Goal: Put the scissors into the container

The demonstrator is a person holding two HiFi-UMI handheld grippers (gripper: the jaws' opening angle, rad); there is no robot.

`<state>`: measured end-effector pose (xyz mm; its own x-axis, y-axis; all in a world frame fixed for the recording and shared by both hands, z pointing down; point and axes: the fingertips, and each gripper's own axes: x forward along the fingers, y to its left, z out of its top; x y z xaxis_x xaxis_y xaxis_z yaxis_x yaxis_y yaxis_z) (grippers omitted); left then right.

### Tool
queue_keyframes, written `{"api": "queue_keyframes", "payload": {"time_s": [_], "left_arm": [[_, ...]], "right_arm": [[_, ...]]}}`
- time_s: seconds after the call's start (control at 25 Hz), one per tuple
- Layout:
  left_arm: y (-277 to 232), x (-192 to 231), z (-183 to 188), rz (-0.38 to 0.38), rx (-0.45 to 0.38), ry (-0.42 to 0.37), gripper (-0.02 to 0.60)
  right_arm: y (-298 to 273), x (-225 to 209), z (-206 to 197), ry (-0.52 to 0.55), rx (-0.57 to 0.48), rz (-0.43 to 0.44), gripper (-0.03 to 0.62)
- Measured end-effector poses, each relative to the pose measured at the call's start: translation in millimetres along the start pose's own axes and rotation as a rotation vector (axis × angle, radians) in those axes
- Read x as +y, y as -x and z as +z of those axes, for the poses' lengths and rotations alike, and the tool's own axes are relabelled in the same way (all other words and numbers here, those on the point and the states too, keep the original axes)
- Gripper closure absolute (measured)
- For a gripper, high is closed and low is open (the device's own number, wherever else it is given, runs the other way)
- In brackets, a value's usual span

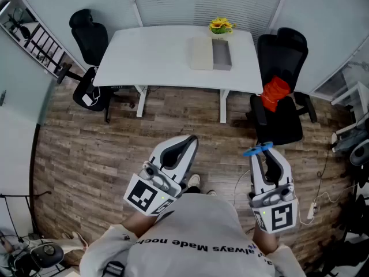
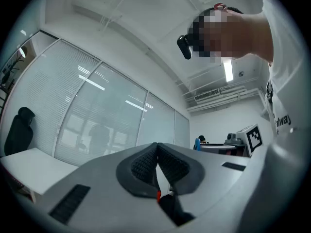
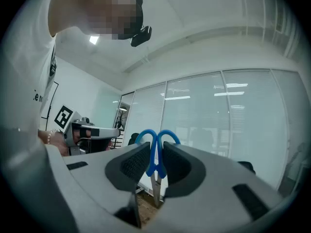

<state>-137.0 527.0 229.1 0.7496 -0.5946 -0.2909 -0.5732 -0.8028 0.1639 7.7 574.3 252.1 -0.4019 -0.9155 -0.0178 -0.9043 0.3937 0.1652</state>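
Note:
In the right gripper view the blue-handled scissors (image 3: pixel 155 152) stand upright between the pads, handles up and blades down, with my right gripper (image 3: pixel 155 165) shut on them. The head view shows those blue handles (image 1: pixel 257 149) poking out of the right gripper (image 1: pixel 264 156) at waist height over the wooden floor. My left gripper (image 1: pixel 185 145) is beside it, shut with nothing in it; its pads meet in the left gripper view (image 2: pixel 157 161). A grey open container (image 1: pixel 221 55) lies on the far white table (image 1: pixel 155 56), next to a beige flat object (image 1: pixel 201 53).
A pot of yellow flowers (image 1: pixel 219 26) stands behind the container. Black office chairs flank the table, the left one (image 1: pixel 89 42) and the right one (image 1: pixel 282 91) with a red cloth (image 1: pixel 275 93). Cables and equipment (image 1: pixel 346 149) line the right wall.

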Motion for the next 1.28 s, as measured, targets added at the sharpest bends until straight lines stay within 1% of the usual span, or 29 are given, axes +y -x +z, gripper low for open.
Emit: {"api": "queue_keyframes", "payload": {"time_s": [0.16,0.36,0.76,0.96,1.28], "left_arm": [[0.4,12.1,1.9,-0.003,-0.003,-0.001,0.563],[0.6,24.6,3.1,-0.018,0.003,-0.007,0.561],[-5.7,29.8,-2.3,-0.026,0.002,-0.005,0.561],[-17.4,40.4,-2.5,-0.019,-0.001,-0.010,0.563],[-57.1,56.8,-14.1,-0.025,0.008,-0.017,0.563]], "right_arm": [[-12.1,1.1,-2.5,-0.033,-0.001,0.000,0.500],[-21.7,5.1,-0.2,-0.027,-0.012,-0.019,0.500],[-28.5,-4.0,-7.2,-0.039,-0.013,-0.030,0.499],[-44.4,-12.1,-10.6,-0.043,-0.014,-0.018,0.500],[-70.2,-45.6,-14.1,-0.038,-0.023,-0.010,0.500]]}}
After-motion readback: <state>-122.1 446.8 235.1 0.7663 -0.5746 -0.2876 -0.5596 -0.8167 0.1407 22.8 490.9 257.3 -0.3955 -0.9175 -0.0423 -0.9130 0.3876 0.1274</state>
